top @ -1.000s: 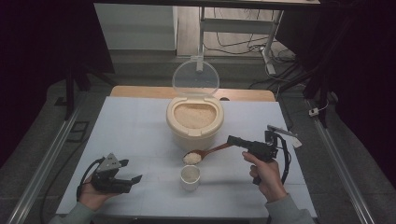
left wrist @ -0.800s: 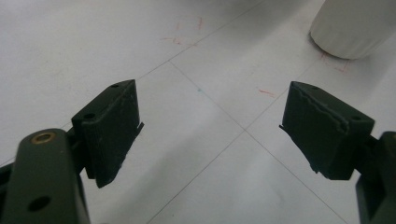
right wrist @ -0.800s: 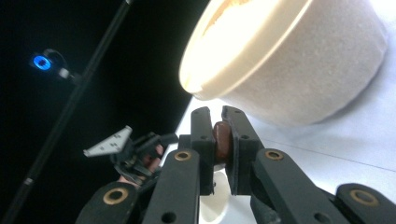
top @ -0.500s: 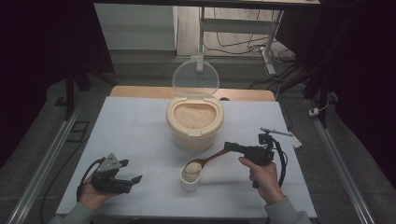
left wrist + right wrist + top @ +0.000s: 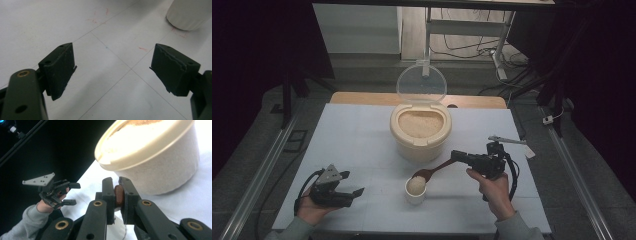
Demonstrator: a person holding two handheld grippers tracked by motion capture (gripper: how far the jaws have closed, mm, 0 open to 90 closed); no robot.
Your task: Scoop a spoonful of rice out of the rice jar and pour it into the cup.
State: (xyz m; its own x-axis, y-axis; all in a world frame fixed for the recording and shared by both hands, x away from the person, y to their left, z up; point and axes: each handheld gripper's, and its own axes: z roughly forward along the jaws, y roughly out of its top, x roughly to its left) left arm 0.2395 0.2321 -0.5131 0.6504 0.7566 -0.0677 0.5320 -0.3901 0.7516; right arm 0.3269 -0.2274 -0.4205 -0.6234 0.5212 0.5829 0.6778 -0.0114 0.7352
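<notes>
High view shows the brown spoon (image 5: 434, 170) with its bowl right over the small white cup (image 5: 415, 191), which is heaped with rice; the cup stands on the white table (image 5: 357, 135), just in front of the big cream rice tub (image 5: 420, 131), whose clear lid (image 5: 421, 84) stands up behind it; the right gripper (image 5: 457, 155) is clamped tight on the spoon's handle; the left gripper (image 5: 357, 192) rests low on the table, well apart, its jaws spread wide with nothing between them.

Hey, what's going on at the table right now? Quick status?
Right gripper shut on spoon, over cup. Left gripper open, idle. Rice tub behind; path clear.
</notes>
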